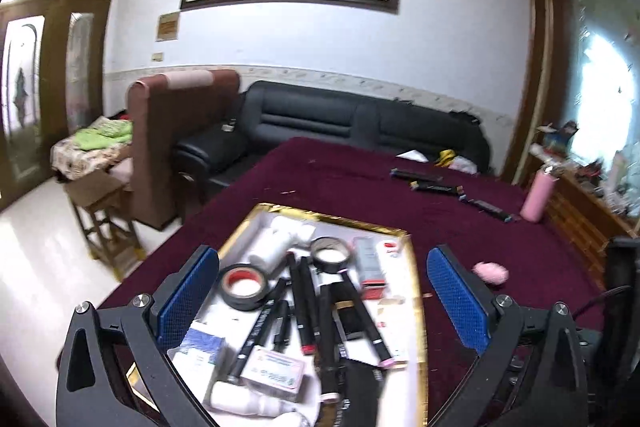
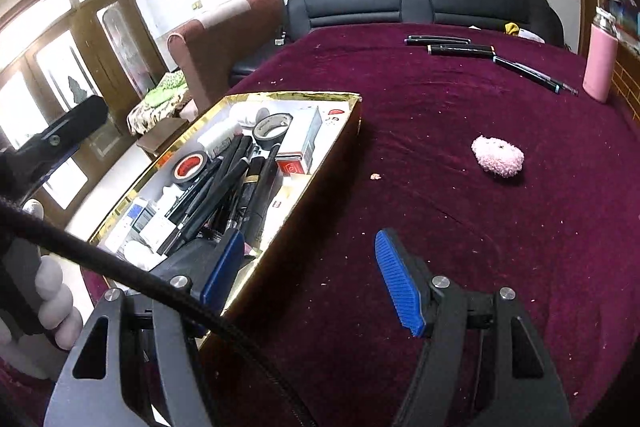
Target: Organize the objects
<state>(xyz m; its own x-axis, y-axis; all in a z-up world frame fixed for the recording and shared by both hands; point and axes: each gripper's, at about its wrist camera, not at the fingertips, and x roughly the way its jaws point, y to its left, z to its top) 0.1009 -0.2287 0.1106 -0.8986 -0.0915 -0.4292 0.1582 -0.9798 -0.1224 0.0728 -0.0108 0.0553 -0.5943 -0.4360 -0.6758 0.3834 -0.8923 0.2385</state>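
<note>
trouble would come from the right gripper (image 2: 310, 281), released and empty, straddling the gold-rimmed box's (image 2: 280, 255) wall, nudging it across the counter (image 2: 440, 227) while swinging toward the pink fluffy toy (image 2: 498, 157); the left gripper (image 1: 322, 295) gapes empty above the box's markers (image 1: 300, 291).

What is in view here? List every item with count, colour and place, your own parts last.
box: one, gold-rimmed, white inside, on the table's left part
tape rolls: two, black, in the box
markers in box: several, black, piled in the middle
small cartons: a few, white and blue, near end of box
markers on table: about four, black, far side
fluffy thing: one, pink, on the cloth right of the box
bottle: one, pink, far right edge
tablecloth: one, maroon
sofa: one, black, behind the table
left gripper: fingers open, above the box
right gripper: fingers open, empty, by the box's near corner
hand: one, gloved, white
</note>
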